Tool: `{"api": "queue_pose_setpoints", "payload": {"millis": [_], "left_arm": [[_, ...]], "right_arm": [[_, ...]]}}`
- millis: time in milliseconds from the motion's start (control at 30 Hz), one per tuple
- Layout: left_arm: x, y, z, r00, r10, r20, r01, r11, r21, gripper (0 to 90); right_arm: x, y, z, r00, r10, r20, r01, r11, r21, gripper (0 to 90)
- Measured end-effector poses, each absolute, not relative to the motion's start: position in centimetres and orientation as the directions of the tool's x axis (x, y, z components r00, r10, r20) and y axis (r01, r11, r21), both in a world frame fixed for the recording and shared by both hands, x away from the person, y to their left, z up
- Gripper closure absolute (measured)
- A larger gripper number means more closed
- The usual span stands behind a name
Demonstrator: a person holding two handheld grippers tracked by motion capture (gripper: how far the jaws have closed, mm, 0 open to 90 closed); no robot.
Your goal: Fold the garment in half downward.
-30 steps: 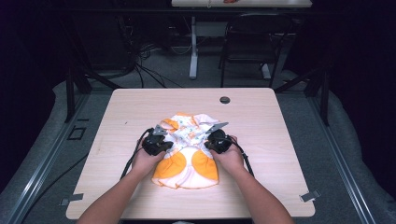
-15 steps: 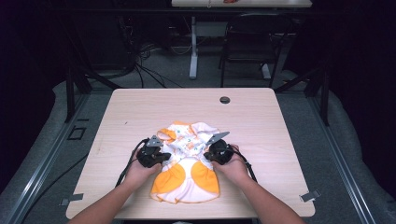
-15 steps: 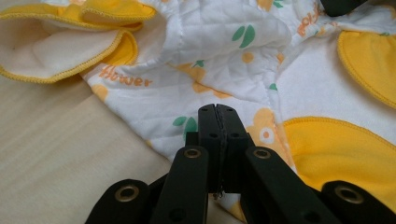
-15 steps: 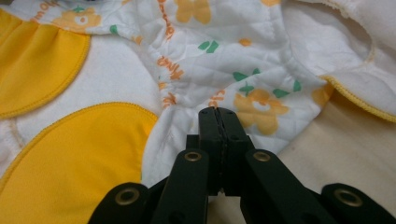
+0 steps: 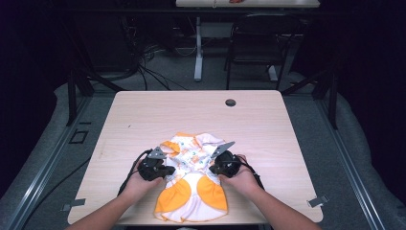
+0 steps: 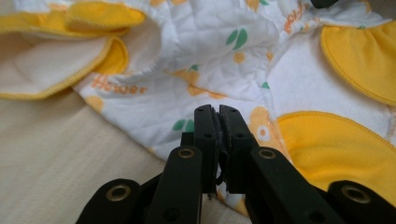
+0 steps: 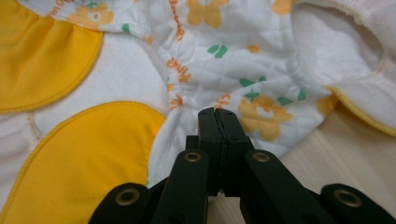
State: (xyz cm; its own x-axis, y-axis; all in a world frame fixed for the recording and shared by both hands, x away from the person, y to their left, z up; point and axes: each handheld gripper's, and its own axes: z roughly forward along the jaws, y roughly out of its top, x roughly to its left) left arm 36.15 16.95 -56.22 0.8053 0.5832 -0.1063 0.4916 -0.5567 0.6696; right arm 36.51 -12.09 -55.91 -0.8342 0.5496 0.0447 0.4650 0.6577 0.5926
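The left hand-held gripper (image 5: 160, 169) has its jaws pinched narrow on the left edge of the baby garment (image 5: 191, 189), though they have just been easing apart a little with cloth between them. The garment lies on the counter (image 5: 143, 115) between both hands, long axis running away from the person, near end at the counter's front edge. The right hand-held gripper (image 5: 219, 166), equally near, is clamped tight on the right edge.

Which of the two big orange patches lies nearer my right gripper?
The right-hand patch, just below the right gripper in the high view; the left-hand patch lies beyond the baby garment's white middle strip.
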Motion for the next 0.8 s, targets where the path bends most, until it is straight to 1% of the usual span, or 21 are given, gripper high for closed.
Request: {"api": "queue_pose_setpoints", "payload": {"millis": [67, 133, 167, 300, 400, 433, 567, 633, 767, 800], "left_arm": [[36.6, 17.1, -55.4, 0.806, 0.585, -0.091, 0.481, -0.558, 0.676, 86.5], [37.3, 17.2, -54.3, 0.795, 0.602, -0.078, 0.479, -0.544, 0.689, 86.3], [37.8, 17.3, -53.9, 0.79, 0.608, -0.078, 0.48, -0.535, 0.695, 85.6], [39.7, 17.5, -52.8, 0.771, 0.63, -0.097, 0.495, -0.496, 0.714, 84.2], [41.0, 17.2, -52.1, 0.757, 0.647, -0.09, 0.504, -0.491, 0.711, 82.7], [41.6, 17.1, -52.0, 0.752, 0.654, -0.078, 0.505, -0.496, 0.707, 82.5], [43.4, 16.7, -51.7, 0.744, 0.664, -0.08, 0.511, -0.487, 0.709, 78.9], [44.3, 16.6, -51.7, 0.736, 0.673, -0.074, 0.512, -0.482, 0.711, 78.3], [45.8, 16.4, -52.3, 0.723, 0.688, -0.063, 0.519, -0.48, 0.708, 77.8], [46.1, 16.4, -52.5, 0.716, 0.695, -0.063, 0.521, -0.472, 0.711, 77.8]], "right_arm": [[36.9, -12.3, -54.6, -0.836, 0.548, 0.031, 0.453, 0.656, 0.604, 89.7], [37.2, -12.3, -54.2, -0.834, 0.551, 0.029, 0.452, 0.651, 0.61, 89.6], [38.0, -12.4, -53.2, -0.833, 0.553, 0.023, 0.449, 0.651, 0.612, 89.1], [39.1, -12.3, -52.2, -0.829, 0.559, 0.006, 0.445, 0.654, 0.611, 88.6], [40.5, -11.9, -51.5, -0.825, 0.564, -0.019, 0.441, 0.666, 0.602, 87.6], [40.9, -11.9, -51.4, -0.824, 0.566, -0.022, 0.442, 0.667, 0.6, 86.9], [43.0, -11.4, -51.3, -0.814, 0.579, -0.042, 0.45, 0.674, 0.586, 84.9], [43.8, -11.3, -51.5, -0.805, 0.593, -0.036, 0.464, 0.665, 0.586, 84.0], [45.5, -10.7, -51.9, -0.808, 0.588, -0.027, 0.462, 0.662, 0.59, 81.7], [45.7, -10.6, -52.0, -0.81, 0.585, -0.038, 0.455, 0.669, 0.587, 81.4]]}}
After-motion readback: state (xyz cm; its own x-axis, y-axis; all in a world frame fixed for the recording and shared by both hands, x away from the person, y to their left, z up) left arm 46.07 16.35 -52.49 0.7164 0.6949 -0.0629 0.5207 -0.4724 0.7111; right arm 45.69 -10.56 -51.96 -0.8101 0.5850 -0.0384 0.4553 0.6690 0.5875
